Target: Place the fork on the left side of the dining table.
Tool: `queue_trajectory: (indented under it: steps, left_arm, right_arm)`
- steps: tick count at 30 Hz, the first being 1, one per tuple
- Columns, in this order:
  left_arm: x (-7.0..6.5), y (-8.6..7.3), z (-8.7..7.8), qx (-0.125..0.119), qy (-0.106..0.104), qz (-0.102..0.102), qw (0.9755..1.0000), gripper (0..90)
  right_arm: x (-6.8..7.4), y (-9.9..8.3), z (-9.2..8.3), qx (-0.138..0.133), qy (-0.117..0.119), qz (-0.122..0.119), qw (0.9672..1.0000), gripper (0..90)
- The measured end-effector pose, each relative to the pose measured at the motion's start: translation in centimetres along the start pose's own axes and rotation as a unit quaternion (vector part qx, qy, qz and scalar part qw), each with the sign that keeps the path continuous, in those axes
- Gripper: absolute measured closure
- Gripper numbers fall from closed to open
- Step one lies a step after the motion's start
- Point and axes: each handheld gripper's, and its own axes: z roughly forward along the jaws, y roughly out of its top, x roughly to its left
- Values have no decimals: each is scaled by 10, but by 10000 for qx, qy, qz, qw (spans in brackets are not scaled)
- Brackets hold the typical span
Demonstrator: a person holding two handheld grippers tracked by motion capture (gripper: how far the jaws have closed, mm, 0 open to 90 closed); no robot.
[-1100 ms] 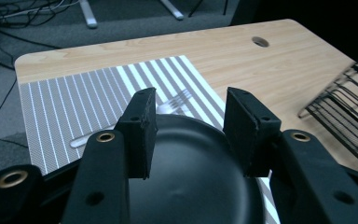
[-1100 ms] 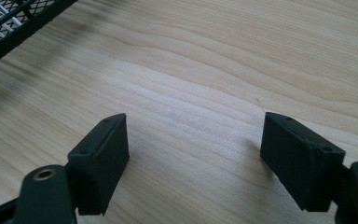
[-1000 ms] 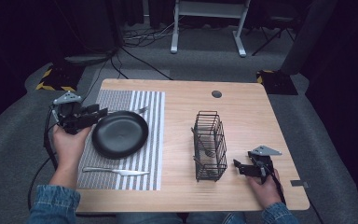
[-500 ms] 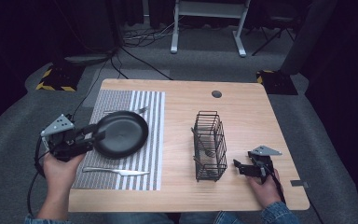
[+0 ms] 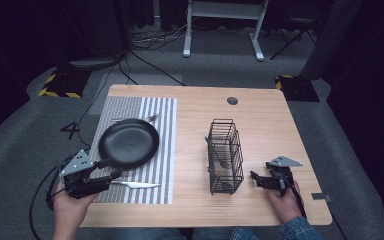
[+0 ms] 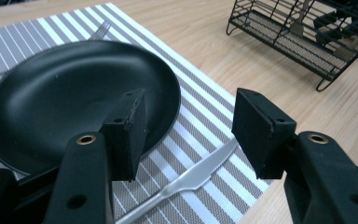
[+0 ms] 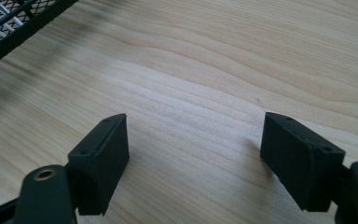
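Left gripper (image 5: 111, 176) now nearer person than a second ago, at near-left mat corner, no longer beside frying pan (image 5: 128, 143); jaws just opening, apart, nothing between. Pan ahead-left of jaws; knife (image 6: 193, 176) just beyond them, likely next pick. Right gripper (image 5: 254, 178) unmoved, jaws apart, empty, beside wire rack (image 5: 225, 155).

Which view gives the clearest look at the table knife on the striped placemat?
The left gripper view: the knife lies close and large between the open jaws of the left gripper, blade toward the placemat's edge. The high view shows the knife whole but small, beside the frying pan. The right gripper view faces bare tabletop.
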Motion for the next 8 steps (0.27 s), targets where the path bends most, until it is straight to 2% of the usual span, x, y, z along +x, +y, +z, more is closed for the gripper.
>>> queue_trajectory:
  steps: [3, 6, 8]
  left_arm:
    - [-1, -10, 1, -2, -73, -53, 10000, 443]
    - [-2, -19, 4, 66, -64, 42, 9999, 434]
    - [-2, -25, 5, 99, -71, 10, 9999, 432]
  right_arm:
    - [0, 0, 0, 1, 4, -9, 10000, 237]
    - [0, 0, 0, 0, 4, -3, 10000, 237]
    - [0, 0, 0, 2, 4, -7, 10000, 237]
